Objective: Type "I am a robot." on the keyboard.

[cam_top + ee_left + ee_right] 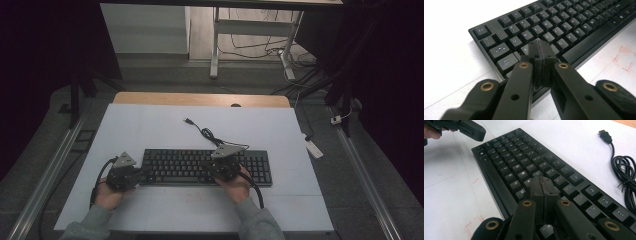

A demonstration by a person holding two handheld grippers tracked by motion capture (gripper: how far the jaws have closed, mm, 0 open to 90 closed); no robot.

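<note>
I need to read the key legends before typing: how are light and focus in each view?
High view: dim, dark at the sides, keyboard legends too small to read. Left gripper view: bright, the white table washed out, near legends sharp, far rows blurred. Right gripper view: evenly lit, legends readable mid-board, the left gripper soft at top left.

White rectangular sheet-covered surface (150, 125), taken as the landmark. Along its far edge runs a strip of bare light-brown wood (200, 99). Beyond that strip lies grey floor (165, 75), on which stand the white metal legs of a second desk (215, 45) and a white panel (145, 30); loose black cables (260, 47) trail on the floor past those legs. To either side of the surface a grey aluminium rail (55, 165) runs toward the near edge, the right one (365, 175) matching it. Outside the rails hang dark curtains (45, 50). Light is dim, brightest on the surface.
</note>
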